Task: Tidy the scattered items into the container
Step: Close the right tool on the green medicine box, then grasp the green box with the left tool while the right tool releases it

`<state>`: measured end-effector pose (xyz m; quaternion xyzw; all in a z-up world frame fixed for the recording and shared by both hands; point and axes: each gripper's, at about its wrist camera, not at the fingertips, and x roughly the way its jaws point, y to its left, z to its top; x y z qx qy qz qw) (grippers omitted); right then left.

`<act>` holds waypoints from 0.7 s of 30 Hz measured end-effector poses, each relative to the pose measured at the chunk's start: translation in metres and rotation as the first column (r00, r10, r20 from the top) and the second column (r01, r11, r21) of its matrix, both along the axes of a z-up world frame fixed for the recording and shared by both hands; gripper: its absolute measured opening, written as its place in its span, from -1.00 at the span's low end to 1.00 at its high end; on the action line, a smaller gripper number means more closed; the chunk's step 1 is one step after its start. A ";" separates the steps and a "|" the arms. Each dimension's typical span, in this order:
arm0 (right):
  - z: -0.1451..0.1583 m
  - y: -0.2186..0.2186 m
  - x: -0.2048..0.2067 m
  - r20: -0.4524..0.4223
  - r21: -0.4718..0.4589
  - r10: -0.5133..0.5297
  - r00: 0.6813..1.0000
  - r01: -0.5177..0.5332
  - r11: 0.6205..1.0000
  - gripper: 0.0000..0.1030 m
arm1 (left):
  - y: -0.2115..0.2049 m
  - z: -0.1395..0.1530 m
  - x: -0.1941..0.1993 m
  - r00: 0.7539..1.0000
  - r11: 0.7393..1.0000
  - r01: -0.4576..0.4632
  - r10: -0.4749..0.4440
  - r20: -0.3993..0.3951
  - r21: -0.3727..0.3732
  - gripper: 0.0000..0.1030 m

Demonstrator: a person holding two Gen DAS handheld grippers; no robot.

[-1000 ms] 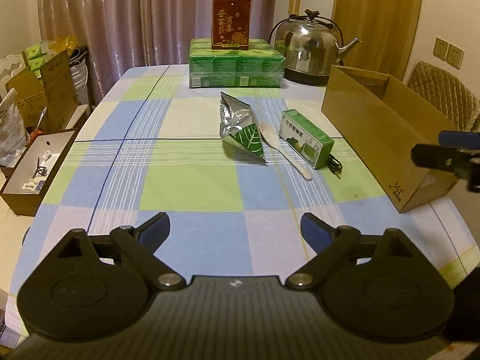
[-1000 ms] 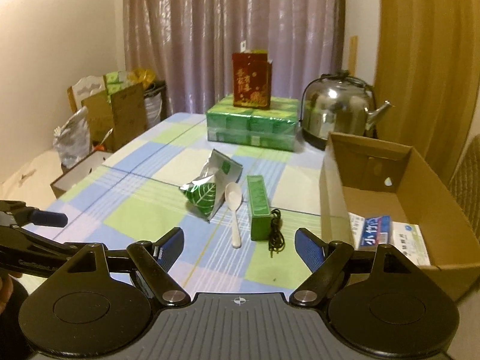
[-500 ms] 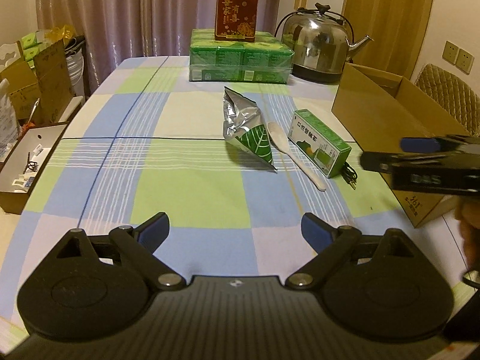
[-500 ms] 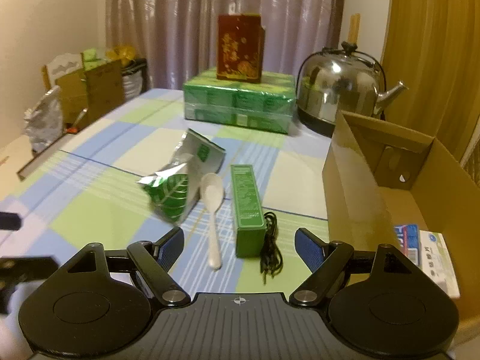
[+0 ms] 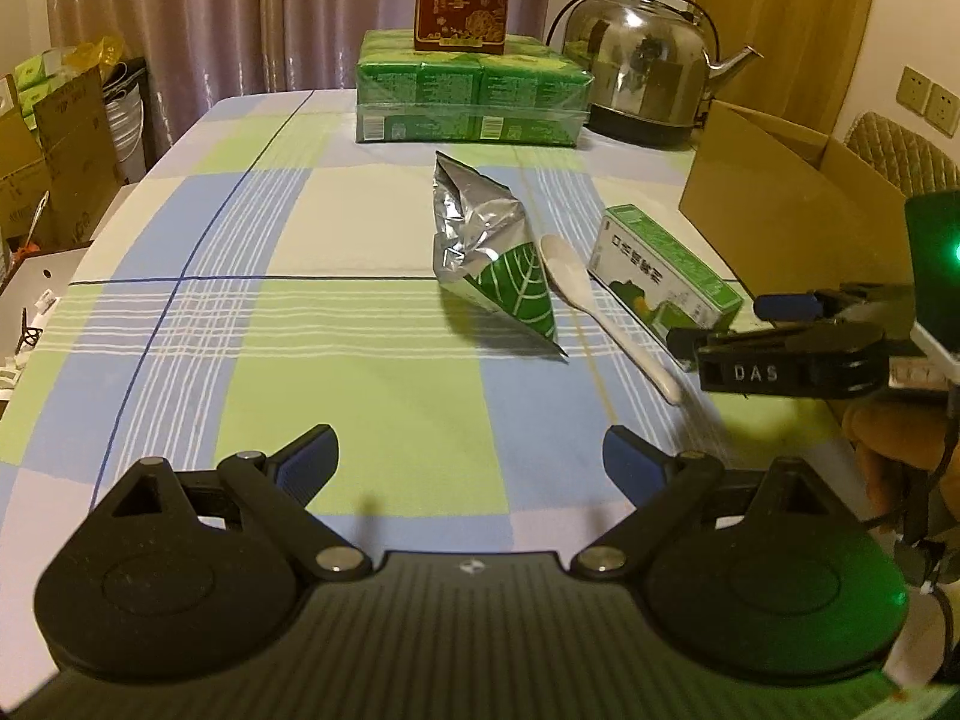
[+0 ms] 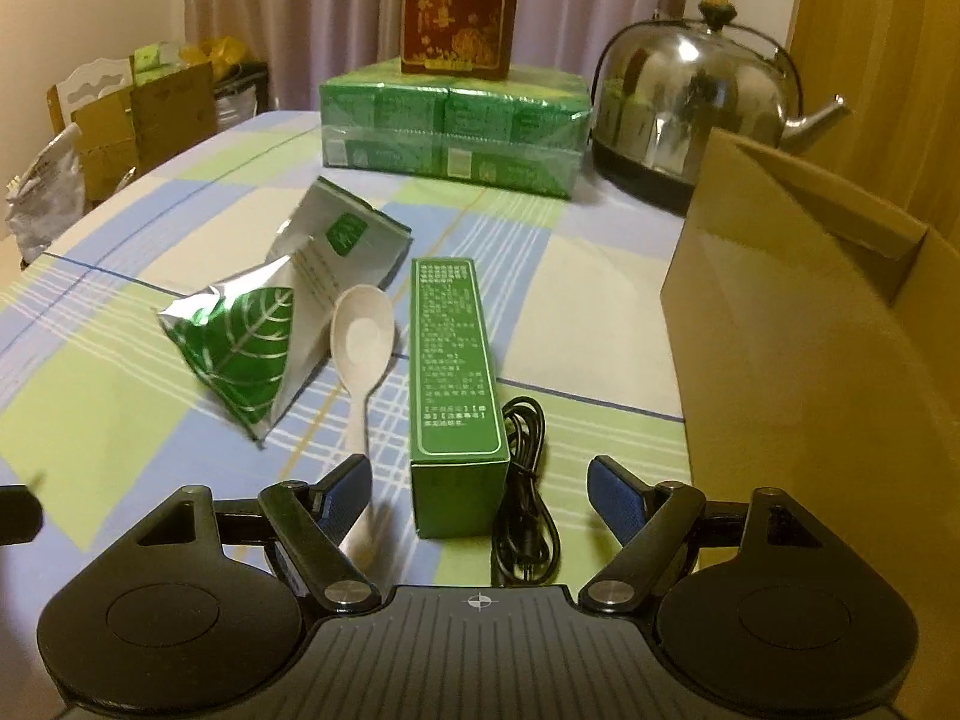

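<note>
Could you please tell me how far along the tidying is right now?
Nothing looks done from these views. The right gripper, open, brackets the near end of the green box and cable. The pouch and spoon also remain outside the carton. The left gripper hovers open.

Quick count on the table: one foil pouch point(image 6: 258, 336), one white spoon point(image 6: 362, 342), one long green box point(image 6: 453, 372), one black cable point(image 6: 528, 492) at its 3 o'clock, one cardboard box point(image 6: 810, 360), one kettle point(image 6: 690, 114).

Shiny foil pouch point(image 6: 258, 348), matt cardboard box point(image 6: 798, 324)
</note>
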<state>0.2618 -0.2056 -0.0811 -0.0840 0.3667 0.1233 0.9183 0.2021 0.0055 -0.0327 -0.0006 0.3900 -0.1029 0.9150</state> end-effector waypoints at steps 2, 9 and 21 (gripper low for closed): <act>-0.005 -0.002 0.007 -0.014 0.010 -0.006 1.000 0.006 1.000 0.31 | -0.001 -0.002 0.004 1.000 1.000 0.002 -0.002 -0.001 0.000 0.80; -0.010 -0.005 0.014 -0.032 0.032 -0.008 0.999 0.009 0.999 -0.06 | -0.005 -0.010 0.009 1.000 1.000 0.010 -0.010 -0.011 0.011 0.81; 0.002 0.012 -0.062 -0.071 0.041 0.047 0.996 -0.045 0.998 -0.15 | -0.003 -0.014 -0.009 0.999 1.000 0.011 -0.010 -0.031 0.013 0.81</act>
